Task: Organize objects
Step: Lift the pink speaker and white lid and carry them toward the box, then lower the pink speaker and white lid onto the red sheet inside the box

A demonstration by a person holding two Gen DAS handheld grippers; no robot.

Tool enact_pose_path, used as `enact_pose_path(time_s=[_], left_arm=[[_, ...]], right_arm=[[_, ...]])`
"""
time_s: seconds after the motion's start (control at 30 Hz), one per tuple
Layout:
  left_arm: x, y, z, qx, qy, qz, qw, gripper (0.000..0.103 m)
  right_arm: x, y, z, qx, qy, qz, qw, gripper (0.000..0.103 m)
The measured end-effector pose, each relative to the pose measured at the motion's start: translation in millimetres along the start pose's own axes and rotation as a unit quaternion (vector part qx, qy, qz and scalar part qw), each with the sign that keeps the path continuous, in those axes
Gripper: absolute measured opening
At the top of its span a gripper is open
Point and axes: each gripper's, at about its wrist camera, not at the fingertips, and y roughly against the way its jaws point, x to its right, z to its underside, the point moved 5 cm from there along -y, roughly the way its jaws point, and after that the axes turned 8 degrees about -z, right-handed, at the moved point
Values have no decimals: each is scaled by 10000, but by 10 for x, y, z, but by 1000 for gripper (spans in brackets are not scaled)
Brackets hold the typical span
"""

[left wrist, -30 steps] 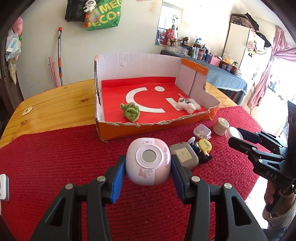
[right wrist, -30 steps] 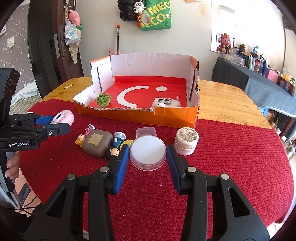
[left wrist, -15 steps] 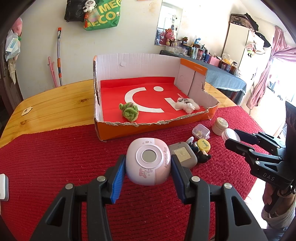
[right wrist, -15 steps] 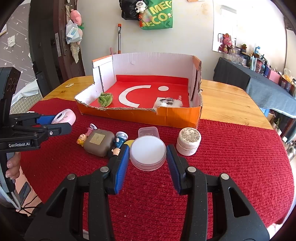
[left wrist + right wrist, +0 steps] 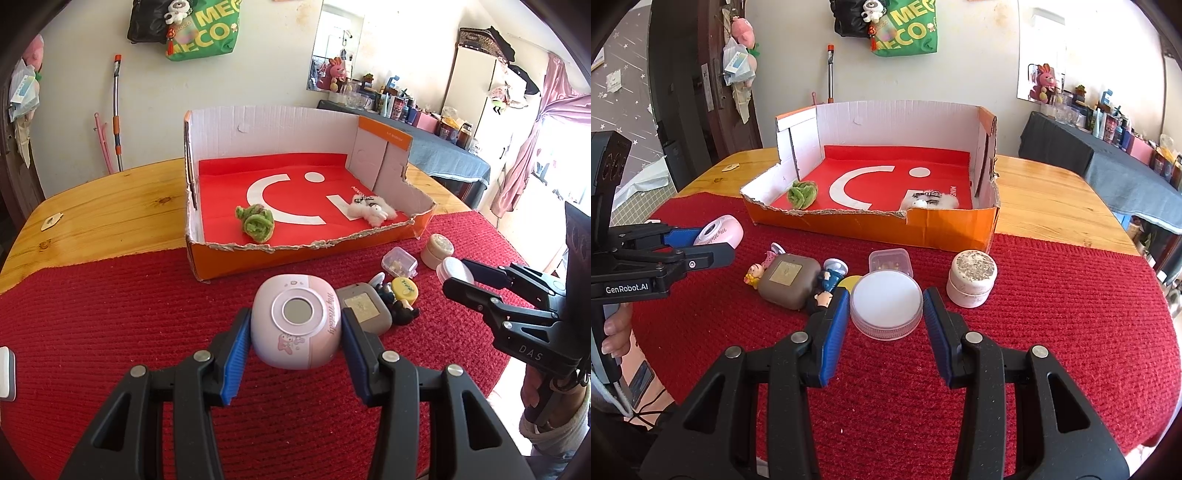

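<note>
The left gripper [image 5: 295, 343] is clamped on a pink rounded case [image 5: 295, 326] with a small round mirror on top, both blue pads pressed against its sides, holding it over the red woven mat [image 5: 110, 314]. Over on the other side, the right gripper [image 5: 886, 317] is clamped on a round white-lidded jar [image 5: 885, 303], pads snug on either flank of it, low above the same mat.

Just left of that jar, a cluster: a brown square case [image 5: 788, 277] with a gold plate on its lid, a dark-haired figurine [image 5: 827, 286] lying against it, a small pink-and-yellow figurine [image 5: 759, 271] on its far side, and a yellow disc [image 5: 849, 282] peeking out behind the jar. Behind the jar sits a small clear plastic box [image 5: 890, 260]; to its right, apart from it, a cream jar with a speckled lid [image 5: 971, 277].

Beyond all that stands the open cardboard box [image 5: 871, 229], orange outside, red-lined with a white smile mark. Inside, a green fuzzy toy [image 5: 801, 194] sits near the left wall and a white fluffy toy [image 5: 929, 201] near the front right corner. The mat lies on a wooden table [image 5: 1041, 199].
</note>
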Motion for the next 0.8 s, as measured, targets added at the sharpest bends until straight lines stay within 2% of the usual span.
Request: enact_pose_path(time_s=[0.2,0.37,0.63,0.8], left_arm=[[17,77,-163,182,-96,0,9998,49],[81,67,-386,217,-238,238,9992,49],[217,-178,-745,-7,-650,460,9968,49],[265,-442,-895,-386,-849,607,9938,49]], right_arm=[[17,6,-128,80,-13,-168,9998,40],[35,12,-362,160,66,-373,9992,40],[12,-160,-753,57,455,-720,9963,40],[18,-430,-886,-285,671,-977,9925,40]])
